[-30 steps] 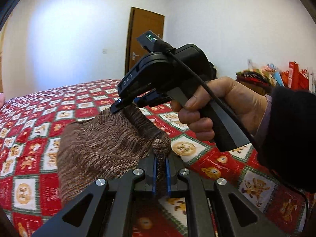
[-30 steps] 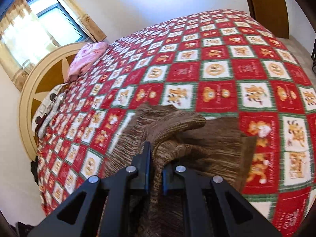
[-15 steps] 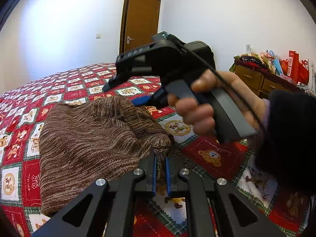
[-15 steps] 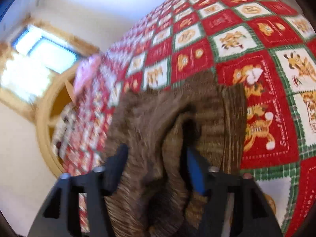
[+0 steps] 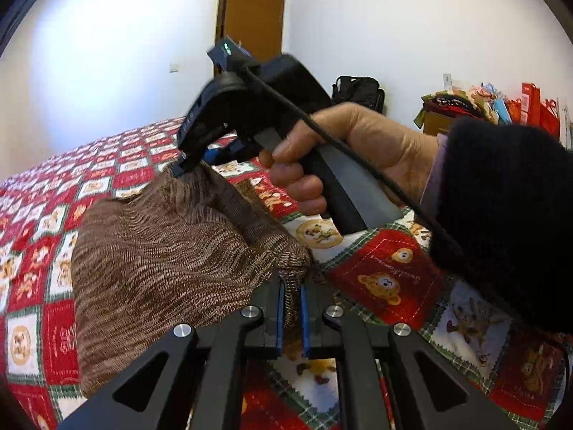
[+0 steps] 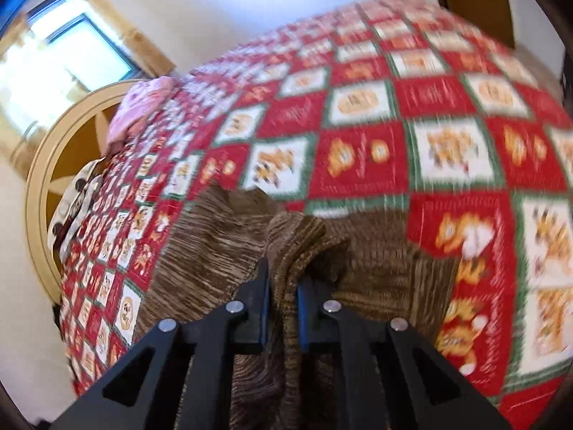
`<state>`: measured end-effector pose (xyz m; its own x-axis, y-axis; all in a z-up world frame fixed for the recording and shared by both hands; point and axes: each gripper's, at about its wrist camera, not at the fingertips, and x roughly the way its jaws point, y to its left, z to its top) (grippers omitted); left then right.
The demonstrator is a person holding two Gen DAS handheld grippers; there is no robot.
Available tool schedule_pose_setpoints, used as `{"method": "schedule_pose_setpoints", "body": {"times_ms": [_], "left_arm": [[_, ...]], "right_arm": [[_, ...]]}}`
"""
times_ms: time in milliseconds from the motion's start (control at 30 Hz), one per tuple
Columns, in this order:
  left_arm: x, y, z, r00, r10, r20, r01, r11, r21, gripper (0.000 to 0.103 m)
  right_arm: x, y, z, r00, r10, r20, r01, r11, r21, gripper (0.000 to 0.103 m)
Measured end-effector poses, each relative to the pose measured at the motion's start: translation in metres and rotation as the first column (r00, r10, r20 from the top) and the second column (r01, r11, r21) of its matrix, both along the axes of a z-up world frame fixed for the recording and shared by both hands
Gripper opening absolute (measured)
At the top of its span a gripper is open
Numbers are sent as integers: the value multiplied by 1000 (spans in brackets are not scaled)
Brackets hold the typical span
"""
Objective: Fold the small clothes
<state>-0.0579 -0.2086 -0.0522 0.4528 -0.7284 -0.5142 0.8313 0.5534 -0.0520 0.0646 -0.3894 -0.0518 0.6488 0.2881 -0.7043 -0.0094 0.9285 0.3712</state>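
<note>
Brown knit garment [image 5: 161, 261] on the quilted bed [image 5: 386, 272], lifted at two pinched points. Left gripper [image 5: 290, 308]: jaws closed on a bunched edge. Right gripper [image 6: 283, 308]: jaws closed on a fold; this view is motion-blurred, the garment's lower part cut off.

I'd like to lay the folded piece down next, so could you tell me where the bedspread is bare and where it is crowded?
The quilt lies bare beyond the brown knit garment, toward the door, and to its right in the right wrist view. It is crowded at the near edge, where the left gripper and right gripper pinch the knit, and by the headboard, where pink cloth lies.
</note>
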Motion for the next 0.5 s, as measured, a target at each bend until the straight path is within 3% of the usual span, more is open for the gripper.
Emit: {"method": "schedule_pose_setpoints", "body": {"times_ms": [133, 300, 500], "left_arm": [[-3, -14, 2, 999, -32, 28, 32, 999, 8, 7], [1, -26, -11, 997, -74, -9, 74, 995, 69, 6], [0, -32, -18, 997, -76, -33, 80, 989, 128, 7]], "right_arm": [[-1, -10, 15, 998, -18, 68, 21, 999, -50, 15], [4, -23, -16, 998, -61, 14, 62, 994, -88, 15], [-4, -49, -43, 993, -113, -25, 113, 994, -1, 18]]}}
